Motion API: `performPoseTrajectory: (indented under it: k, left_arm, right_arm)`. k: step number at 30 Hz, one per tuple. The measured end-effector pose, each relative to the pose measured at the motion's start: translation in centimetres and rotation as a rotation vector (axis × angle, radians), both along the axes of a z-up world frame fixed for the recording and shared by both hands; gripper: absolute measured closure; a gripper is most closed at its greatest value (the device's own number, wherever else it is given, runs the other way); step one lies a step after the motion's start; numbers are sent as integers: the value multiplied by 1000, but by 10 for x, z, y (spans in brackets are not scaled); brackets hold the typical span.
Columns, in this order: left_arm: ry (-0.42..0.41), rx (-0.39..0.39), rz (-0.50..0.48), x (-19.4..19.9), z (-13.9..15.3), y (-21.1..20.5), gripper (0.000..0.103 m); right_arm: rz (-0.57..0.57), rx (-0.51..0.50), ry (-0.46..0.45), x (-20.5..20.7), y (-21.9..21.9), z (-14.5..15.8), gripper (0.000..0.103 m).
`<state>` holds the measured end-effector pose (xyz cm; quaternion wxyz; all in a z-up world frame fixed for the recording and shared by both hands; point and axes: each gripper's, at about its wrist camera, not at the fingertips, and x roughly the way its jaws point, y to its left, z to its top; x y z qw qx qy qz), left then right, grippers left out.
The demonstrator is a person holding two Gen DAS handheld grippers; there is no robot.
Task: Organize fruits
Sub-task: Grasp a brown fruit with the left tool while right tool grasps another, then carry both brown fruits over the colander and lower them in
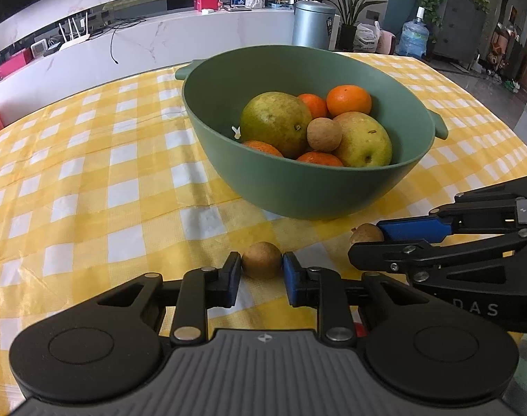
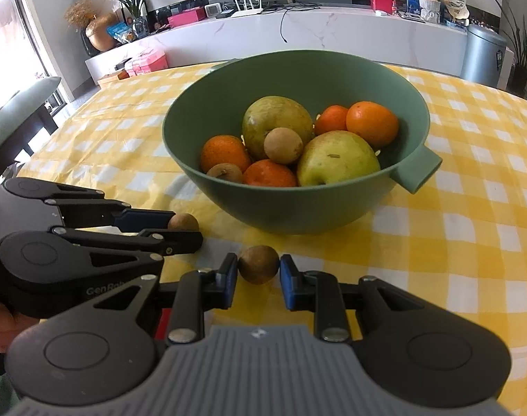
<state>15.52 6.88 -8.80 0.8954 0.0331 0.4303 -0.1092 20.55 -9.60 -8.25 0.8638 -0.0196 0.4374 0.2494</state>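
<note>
Left wrist: left gripper (image 1: 262, 264) jaws clenched on a longan (image 1: 262, 260).
Right wrist: right gripper (image 2: 258, 266) jaws clenched on another longan (image 2: 258, 264).
Bowl (image 1: 298, 187): on tabletop (image 1: 90, 180).

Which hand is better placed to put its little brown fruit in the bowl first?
Probably about equal. The left gripper and right gripper each clamp a little brown fruit on the tablecloth, just before the green bowl. Maybe right, slightly.

Fruit we count
One bowl (image 2: 298, 204): two pears (image 2: 336, 159), four oranges (image 2: 372, 123), two longans (image 2: 283, 145); two longans (image 2: 258, 264) between fingers.
</note>
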Motion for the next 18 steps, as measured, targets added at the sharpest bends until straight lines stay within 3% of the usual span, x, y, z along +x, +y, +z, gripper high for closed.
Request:
performPoseTrajectory:
  k: [18]
  left_arm:
    - [-31, -108, 5, -28, 35, 3, 75]
  right_arm:
    - [58, 14, -70, -21, -8, 22, 81]
